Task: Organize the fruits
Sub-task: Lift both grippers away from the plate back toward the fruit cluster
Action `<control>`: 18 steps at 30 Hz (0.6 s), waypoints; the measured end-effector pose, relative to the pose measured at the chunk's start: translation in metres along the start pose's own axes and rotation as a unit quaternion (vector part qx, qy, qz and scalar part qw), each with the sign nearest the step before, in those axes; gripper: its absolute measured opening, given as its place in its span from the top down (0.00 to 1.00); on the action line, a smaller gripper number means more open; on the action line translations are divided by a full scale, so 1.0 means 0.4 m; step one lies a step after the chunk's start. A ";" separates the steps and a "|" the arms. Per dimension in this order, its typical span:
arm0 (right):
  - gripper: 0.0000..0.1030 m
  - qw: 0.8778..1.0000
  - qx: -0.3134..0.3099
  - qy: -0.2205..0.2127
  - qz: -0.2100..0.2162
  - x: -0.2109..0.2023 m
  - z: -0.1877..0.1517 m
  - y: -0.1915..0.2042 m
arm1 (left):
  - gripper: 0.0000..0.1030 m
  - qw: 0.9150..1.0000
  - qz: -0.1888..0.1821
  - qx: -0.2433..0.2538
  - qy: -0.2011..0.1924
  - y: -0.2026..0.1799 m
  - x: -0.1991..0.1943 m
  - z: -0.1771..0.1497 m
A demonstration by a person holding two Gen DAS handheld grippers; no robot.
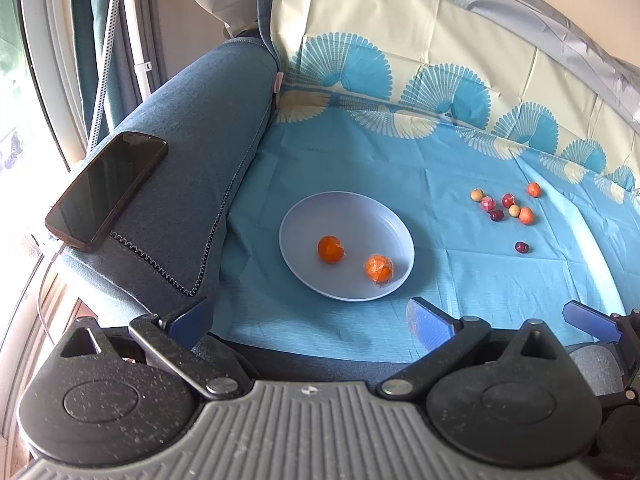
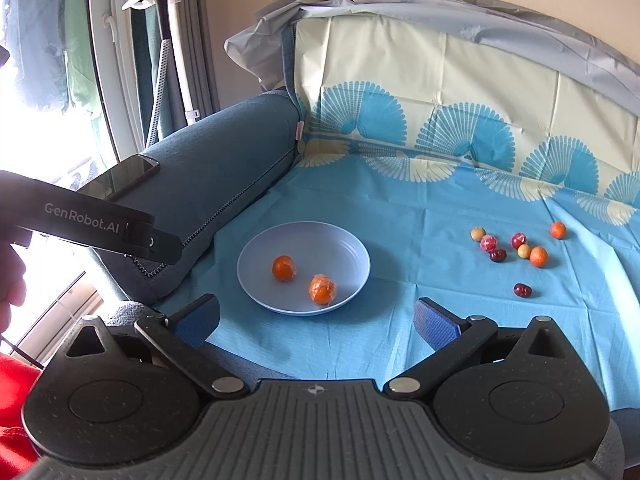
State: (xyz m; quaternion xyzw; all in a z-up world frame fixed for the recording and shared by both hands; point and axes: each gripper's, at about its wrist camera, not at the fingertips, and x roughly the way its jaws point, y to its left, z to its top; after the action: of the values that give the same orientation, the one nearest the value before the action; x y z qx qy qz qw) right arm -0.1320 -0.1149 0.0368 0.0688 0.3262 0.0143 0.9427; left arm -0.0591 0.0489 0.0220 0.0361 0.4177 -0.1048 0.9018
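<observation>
The sofa seat, draped in a blue patterned cloth [image 2: 400, 216], carries all the work; the plate [image 2: 344, 248] is taken as the landmark. Left of the plate rises the upholstered armrest [image 2: 224, 160], with a dark phone [image 1: 106, 190] lying flat on top. The plate itself, pale lilac and shallow, sits upright on the cloth and holds two orange fruits: one [image 2: 283, 267] near its centre, a second [image 2: 321, 289], apparently in a clear wrap, just toward its near rim. Right of the plate and well apart from it lies a loose cluster of small fruits [image 2: 516, 246], orange, tan and dark red, with one dark red fruit [image 2: 522, 290] lying alone on the near side of the cluster and one orange fruit [image 2: 557, 230] at its far right. The left gripper [image 1: 312, 320] and the right gripper [image 2: 316, 320] both hover on the near side of the plate, jaws spread wide and empty. Judgement: sorting is partly done, with two pieces plated and the cluster outstanding; the step in hand is the approach to the next fruit. The next move calls for the right gripper to travel right of the plate, straddle a single fruit without nudging its neighbours, and close gently, since round pieces will likely roll. The fruits are near-spherical, so no long axis or pointing direction can be stated.
</observation>
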 end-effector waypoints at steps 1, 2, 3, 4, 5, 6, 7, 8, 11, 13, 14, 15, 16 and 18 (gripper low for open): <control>0.01 1.000 0.002 0.001 0.000 0.002 -0.001 -0.005 | 0.00 1.000 0.000 0.001 0.001 -0.002 0.003 0.002; 0.01 1.000 0.005 0.002 -0.001 0.005 -0.001 -0.009 | 0.00 1.000 0.001 0.002 0.002 -0.003 0.006 0.003; 0.01 1.000 0.008 0.002 -0.001 0.008 -0.002 -0.015 | 0.00 1.000 0.001 0.003 0.004 -0.005 0.009 0.003; 0.01 1.000 0.011 0.004 -0.002 0.011 -0.003 -0.019 | 0.00 1.000 0.000 0.003 0.006 -0.008 0.013 0.005; 0.01 1.000 0.014 0.005 -0.003 0.014 -0.005 -0.024 | 0.00 1.000 0.000 0.004 0.008 -0.011 0.018 0.007; 0.01 1.000 0.017 0.006 -0.004 0.017 -0.006 -0.030 | 0.00 1.000 0.000 0.004 0.011 -0.014 0.023 0.010; 0.01 1.000 0.021 0.007 -0.006 0.022 -0.007 -0.034 | 0.00 1.000 0.001 0.005 0.013 -0.018 0.028 0.011; 0.01 1.000 0.025 0.009 -0.008 0.026 -0.009 -0.039 | 0.00 1.000 0.002 0.006 0.015 -0.022 0.033 0.014; 0.01 0.999 0.039 0.013 -0.012 0.038 -0.016 -0.062 | 0.00 1.000 0.004 0.011 0.022 -0.038 0.052 0.022; 0.01 0.999 0.049 0.016 -0.018 0.047 -0.021 -0.078 | 0.00 0.999 0.004 0.015 0.028 -0.054 0.066 0.031; 0.01 0.998 0.053 0.018 -0.020 0.052 -0.023 -0.087 | 0.00 0.999 0.004 0.018 0.030 -0.064 0.074 0.036; 0.01 0.998 0.058 0.019 -0.024 0.056 -0.027 -0.098 | 0.00 0.999 0.003 0.020 0.033 -0.075 0.083 0.042; 0.01 0.997 0.064 0.020 -0.030 0.062 -0.030 -0.110 | 0.00 0.999 0.002 0.023 0.034 -0.089 0.093 0.050; 0.01 0.996 0.078 0.021 -0.044 0.075 -0.038 -0.143 | 0.00 0.999 -0.002 0.030 0.039 -0.121 0.116 0.068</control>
State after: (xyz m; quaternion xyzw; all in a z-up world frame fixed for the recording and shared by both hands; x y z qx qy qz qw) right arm -0.1189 -0.1675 -0.0014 0.1271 0.3489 -0.0511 0.9271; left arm -0.0204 -0.0100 0.0056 0.0663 0.4489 -0.1180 0.8833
